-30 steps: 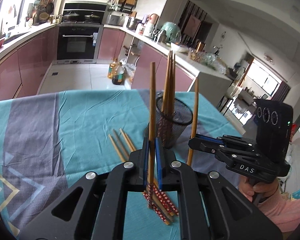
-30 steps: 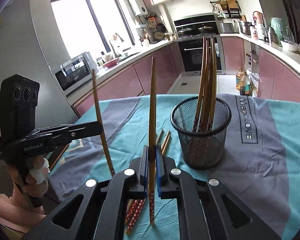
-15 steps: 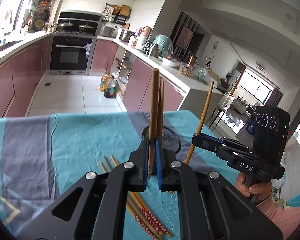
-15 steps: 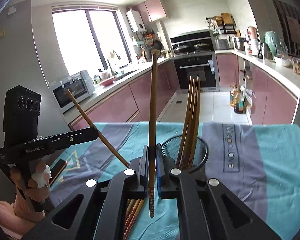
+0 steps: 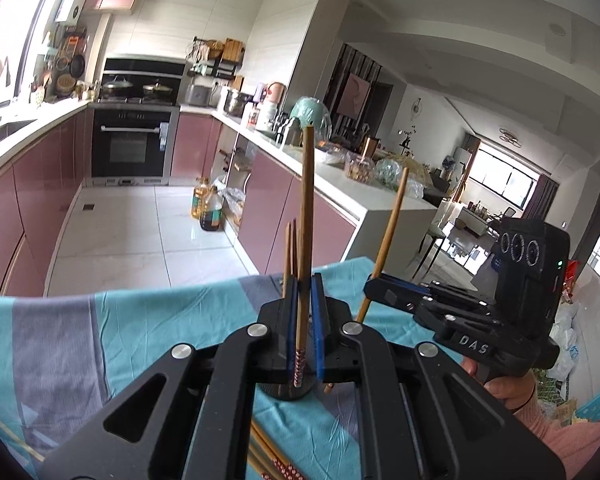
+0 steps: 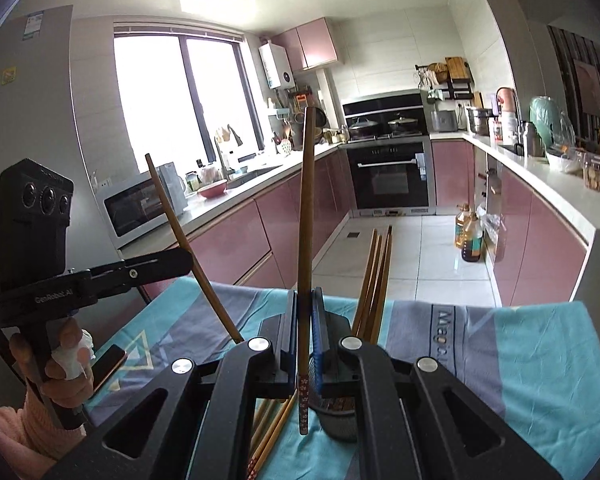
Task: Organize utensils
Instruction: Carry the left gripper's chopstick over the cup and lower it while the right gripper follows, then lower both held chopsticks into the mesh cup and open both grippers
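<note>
Above the mesh cup (image 6: 336,420), the left gripper (image 5: 304,316) and the right gripper (image 6: 304,328) each clamp one upright chopstick (image 5: 306,216); spare chopsticks (image 6: 270,432) lie beside the cup.

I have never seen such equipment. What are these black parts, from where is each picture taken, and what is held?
No robot is here. A person holds one hand-held gripper in each hand, and each carries a camera looking forward along its two fingers. The left wrist view shows the left hand-held gripper shut on a chopstick, with the right hand-held gripper at the side. The right wrist view shows the right one clamping its own chopstick, and the left one beside it, whose chopstick leans. Both sticks point up, patterned ends down. On the blue and grey tablecloth stands a black mesh holder with chopsticks in it; loose chopsticks lie beside it.
</note>
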Available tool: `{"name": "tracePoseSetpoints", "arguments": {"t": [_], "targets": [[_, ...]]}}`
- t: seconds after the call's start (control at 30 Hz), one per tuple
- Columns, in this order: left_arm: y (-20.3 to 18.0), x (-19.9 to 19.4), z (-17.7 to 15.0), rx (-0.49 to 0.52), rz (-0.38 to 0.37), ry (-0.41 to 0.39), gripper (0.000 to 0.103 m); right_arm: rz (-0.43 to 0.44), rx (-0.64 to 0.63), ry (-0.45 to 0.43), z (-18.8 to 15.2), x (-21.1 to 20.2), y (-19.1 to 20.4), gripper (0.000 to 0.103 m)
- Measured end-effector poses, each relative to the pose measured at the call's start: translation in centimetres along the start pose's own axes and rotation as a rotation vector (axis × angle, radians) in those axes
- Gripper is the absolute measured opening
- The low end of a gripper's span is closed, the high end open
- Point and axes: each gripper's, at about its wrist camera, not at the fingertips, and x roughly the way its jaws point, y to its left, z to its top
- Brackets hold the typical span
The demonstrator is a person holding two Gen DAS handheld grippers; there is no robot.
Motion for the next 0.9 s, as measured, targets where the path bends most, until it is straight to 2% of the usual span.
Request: {"name": "tracePoseSetpoints", "arguments": {"t": [0.27, 0.5, 0.9], "targets": [[-1.6, 0.4, 1.7, 0.032, 0.0, -0.01, 0.007, -0.017, 0.01, -0.023, 0.8, 0.7, -0.9, 0.006], [-2.3, 2.7, 1.0, 0.055, 0.042, 0.058, 0.007, -0.045, 0.036, -0.029, 0.7, 1.8, -1.5, 0.006], [-0.8, 6.2, -0.2, 0.061, 0.066, 0.155, 0.007, -0.064, 0.089, -0.066, 1.2, 2.5, -2.9, 0.006]]}}
